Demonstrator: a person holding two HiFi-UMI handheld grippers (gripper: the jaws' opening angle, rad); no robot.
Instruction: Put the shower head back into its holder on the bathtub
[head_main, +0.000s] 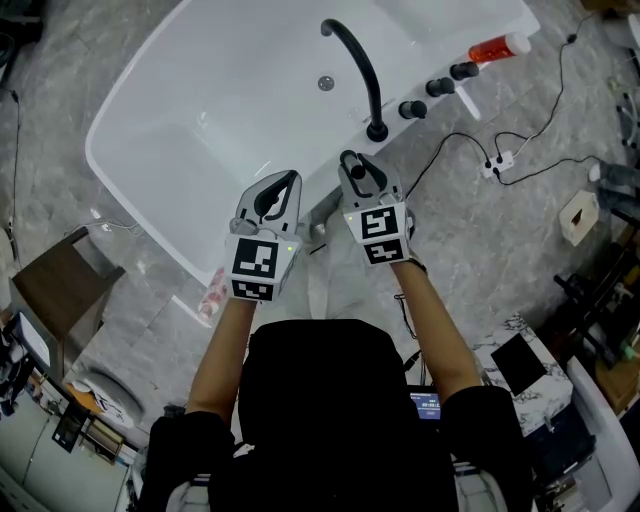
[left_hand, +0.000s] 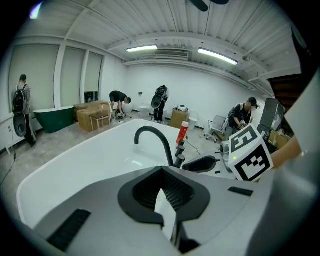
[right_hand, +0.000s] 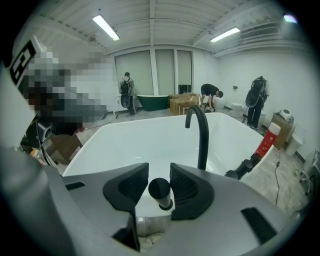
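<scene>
One shower head (right_hand: 160, 190), in right gripper (right_hand: 159, 172), black end facing camera

Open workshop hall, bathtub (head_main: 230, 90), cardboard boxes (left_hand: 92, 116)

Head looks steeply down; gripper views share bathtub (left_hand: 75, 165)

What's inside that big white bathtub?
The bathtub looks bare inside: only a round fitting on its wall, the black faucet arching over. The left claw and the right claw, gripping a black-capped cylinder, hide part of the near side.
</scene>
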